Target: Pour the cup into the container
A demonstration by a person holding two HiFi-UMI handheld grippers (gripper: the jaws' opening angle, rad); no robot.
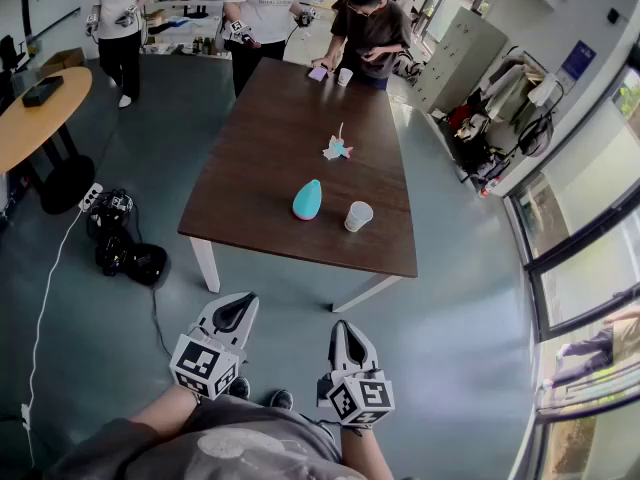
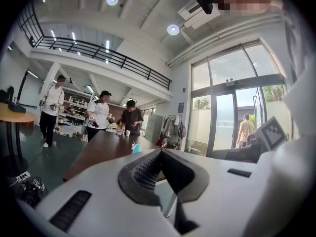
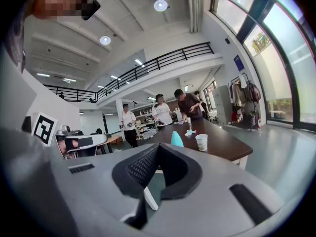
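A white cup stands near the front edge of the brown table, just right of a teal egg-shaped container. Both grippers hang well short of the table, over the floor in front of me. My left gripper is shut with nothing in it, and so is my right gripper. In the right gripper view the shut jaws point toward the container and the cup. The left gripper view shows shut jaws with the container's tip just above them.
A small pinwheel-like toy lies mid-table. Three people stand at the far end, by another cup. A round wooden table is at the left; gear and a cable lie on the floor by the table's left leg.
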